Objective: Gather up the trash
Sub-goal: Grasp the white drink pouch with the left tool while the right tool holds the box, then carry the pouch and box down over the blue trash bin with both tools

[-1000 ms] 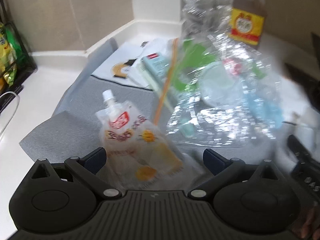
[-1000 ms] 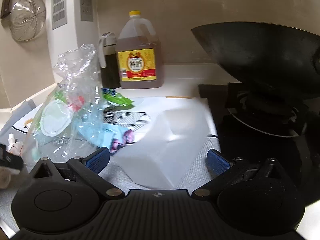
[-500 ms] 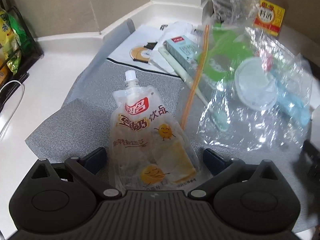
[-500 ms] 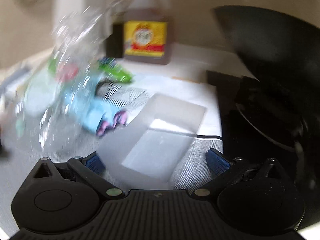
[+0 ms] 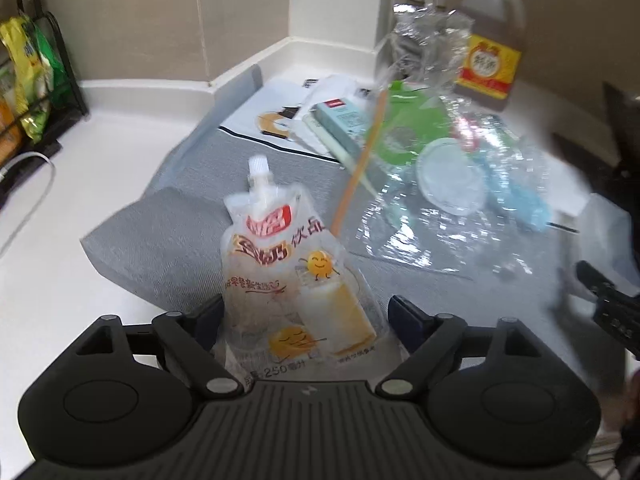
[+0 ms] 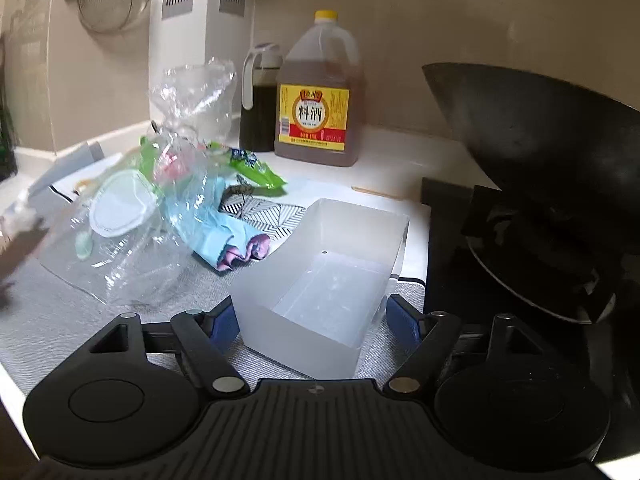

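From the left wrist camera, the left gripper [image 5: 306,318] has its jaws spread wide, and a drink pouch [image 5: 294,280] lies between them on the grey mat [image 5: 176,236], spout pointing away; whether the fingers touch it I cannot tell. Far right of it sits a clear bag [image 5: 444,184] stuffed with rubbish, and a bottle [image 5: 490,54] stands beyond.

From the right wrist camera, the right gripper [image 6: 310,320] is likewise open, straddling a white box [image 6: 324,280] on the mat. The bag [image 6: 160,200] lies to the left, a wok [image 6: 536,136] to the right.
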